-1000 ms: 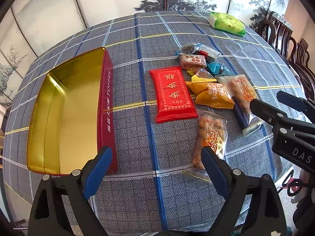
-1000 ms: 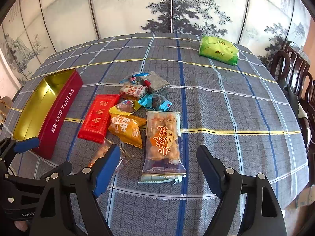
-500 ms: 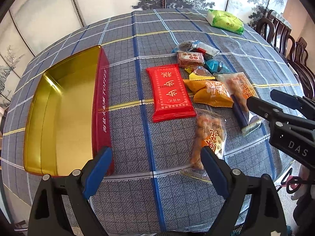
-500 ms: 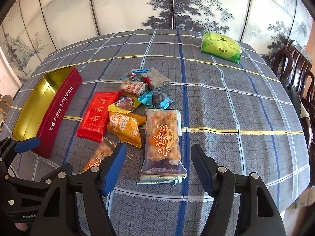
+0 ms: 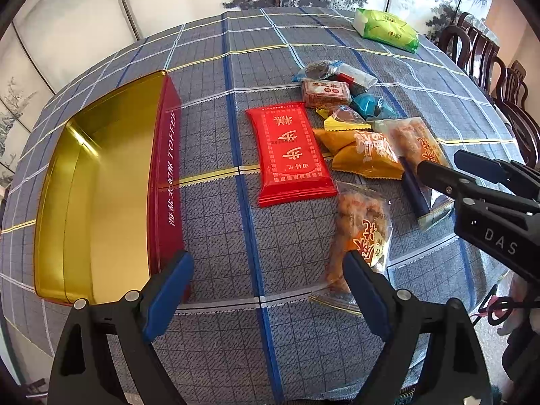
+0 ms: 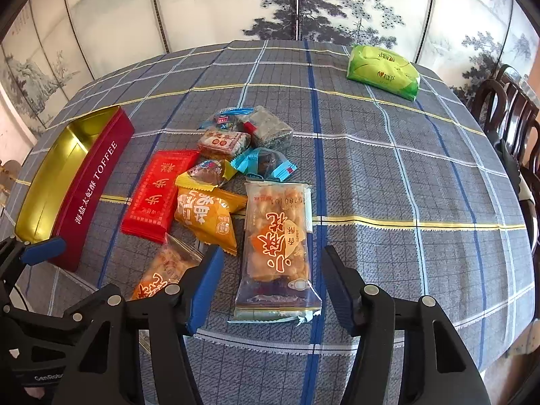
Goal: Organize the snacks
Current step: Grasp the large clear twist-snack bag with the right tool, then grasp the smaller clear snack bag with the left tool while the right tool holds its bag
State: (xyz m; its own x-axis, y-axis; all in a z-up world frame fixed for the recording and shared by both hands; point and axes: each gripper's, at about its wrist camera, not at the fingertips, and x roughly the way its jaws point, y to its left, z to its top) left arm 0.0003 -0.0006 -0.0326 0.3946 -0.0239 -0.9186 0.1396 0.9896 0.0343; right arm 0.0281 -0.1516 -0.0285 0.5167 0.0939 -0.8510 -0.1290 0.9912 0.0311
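Nearest of all, the right gripper [image 6: 270, 287] is spread wide with nothing in it, its blue pads straddling the near end of the tall clear packet [image 6: 276, 246] of fried dough twists, which lies flat on the checked tablecloth [image 6: 422, 175]; whether the pads touch the film cannot be told. The left gripper [image 5: 266, 290] is likewise spread and empty, hanging over bare cloth between the near corner of the toffee tin [image 5: 101, 185] and a smaller clear packet [image 5: 361, 233] of the same orange snack, which lies just beside its right finger. So the step in hand looks like the first pick: no snack is in the tin yet, and the right side is lined up on its packet. The next move calls for lowering the pads past the packet's edges and closing gently on the crinkly film, then carrying it left to the open gold tin. A little farther lie the flat red packet [image 5: 290, 155] and the orange pillow pack [image 6: 206, 216], touching; beyond them sits a loose cluster of small wrapped sweets [image 6: 249, 135]. Far off to the right, well apart from everything, rests a green pack [image 6: 384, 71].
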